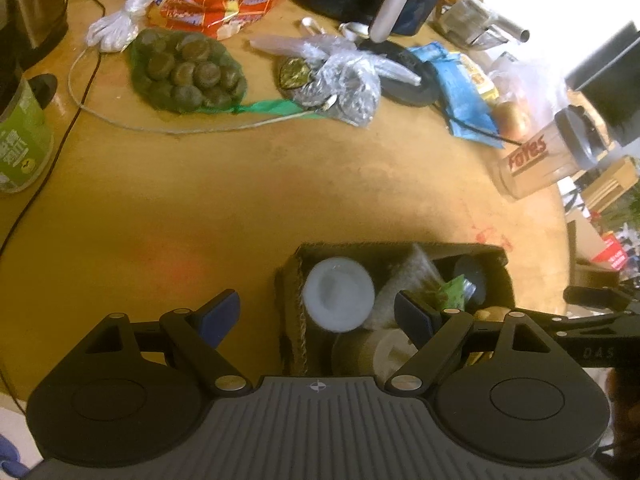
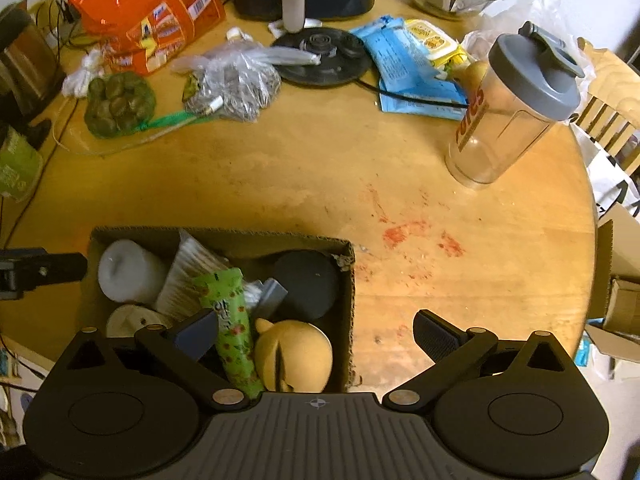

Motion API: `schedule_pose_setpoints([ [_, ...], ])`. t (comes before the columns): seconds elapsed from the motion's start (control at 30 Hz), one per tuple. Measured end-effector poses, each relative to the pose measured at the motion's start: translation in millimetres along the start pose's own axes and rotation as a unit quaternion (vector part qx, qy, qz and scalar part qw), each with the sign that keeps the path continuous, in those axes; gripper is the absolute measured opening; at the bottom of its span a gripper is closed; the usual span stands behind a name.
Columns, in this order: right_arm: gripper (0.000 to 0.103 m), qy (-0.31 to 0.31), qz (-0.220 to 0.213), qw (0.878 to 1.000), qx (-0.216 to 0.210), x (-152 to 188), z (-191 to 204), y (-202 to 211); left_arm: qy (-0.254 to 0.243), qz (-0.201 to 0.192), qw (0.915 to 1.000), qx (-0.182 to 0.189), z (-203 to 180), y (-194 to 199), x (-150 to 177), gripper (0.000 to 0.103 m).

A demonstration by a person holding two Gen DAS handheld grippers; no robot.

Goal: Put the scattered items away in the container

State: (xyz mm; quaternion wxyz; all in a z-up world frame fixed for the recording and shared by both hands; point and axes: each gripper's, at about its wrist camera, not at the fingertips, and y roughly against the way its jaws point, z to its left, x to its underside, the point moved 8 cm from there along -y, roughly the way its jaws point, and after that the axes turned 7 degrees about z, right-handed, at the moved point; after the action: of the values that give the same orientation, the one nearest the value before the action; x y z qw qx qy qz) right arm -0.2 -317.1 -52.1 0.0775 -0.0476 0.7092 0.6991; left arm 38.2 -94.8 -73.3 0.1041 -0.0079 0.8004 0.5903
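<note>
A cardboard box (image 2: 348, 280) sits on the round wooden table near its front edge; it also shows in the left wrist view (image 1: 290, 280). It holds a white round candle (image 2: 128, 270), a pack of cotton swabs (image 2: 188, 276), a green floral tube (image 2: 234, 332), a dark round lid (image 2: 308, 284) and a yellow rounded toy (image 2: 296, 354). My left gripper (image 1: 320, 316) is open and empty above the box's left side. My right gripper (image 2: 316, 336) is open and empty above the box's right edge.
Farther back lie a green net bag of dark round fruits (image 2: 120, 104), a clear plastic bag (image 2: 236, 80), an orange snack bag (image 2: 148, 12), a blue packet (image 2: 408, 68) and a black round base (image 2: 324, 56). A shaker bottle (image 2: 508, 112) stands right. A green can (image 1: 20, 144) stands left.
</note>
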Motion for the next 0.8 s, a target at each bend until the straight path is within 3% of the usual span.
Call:
schedule_pose_setpoints([
  [0.23, 0.103, 0.001, 0.035, 0.999, 0.005, 9.3, -6.6, -10.1, 0.023, 0.028, 0.9994, -0.003, 3.6, -3.8, 15.3, 0.085],
  [0.53, 0.103, -0.013, 0.088, 0.995, -0.039, 20.7, -2.6, -10.1, 0.005, 0.064, 0.9965, -0.054, -3.3, -2.7, 39.3, 0.085],
  [0.8, 0.103, 0.011, 0.105, 0.994, -0.04, 28.9, 6.6, -11.4, 0.003, 0.088, 0.9938, -0.068, -7.3, -5.1, 50.9, 0.085],
])
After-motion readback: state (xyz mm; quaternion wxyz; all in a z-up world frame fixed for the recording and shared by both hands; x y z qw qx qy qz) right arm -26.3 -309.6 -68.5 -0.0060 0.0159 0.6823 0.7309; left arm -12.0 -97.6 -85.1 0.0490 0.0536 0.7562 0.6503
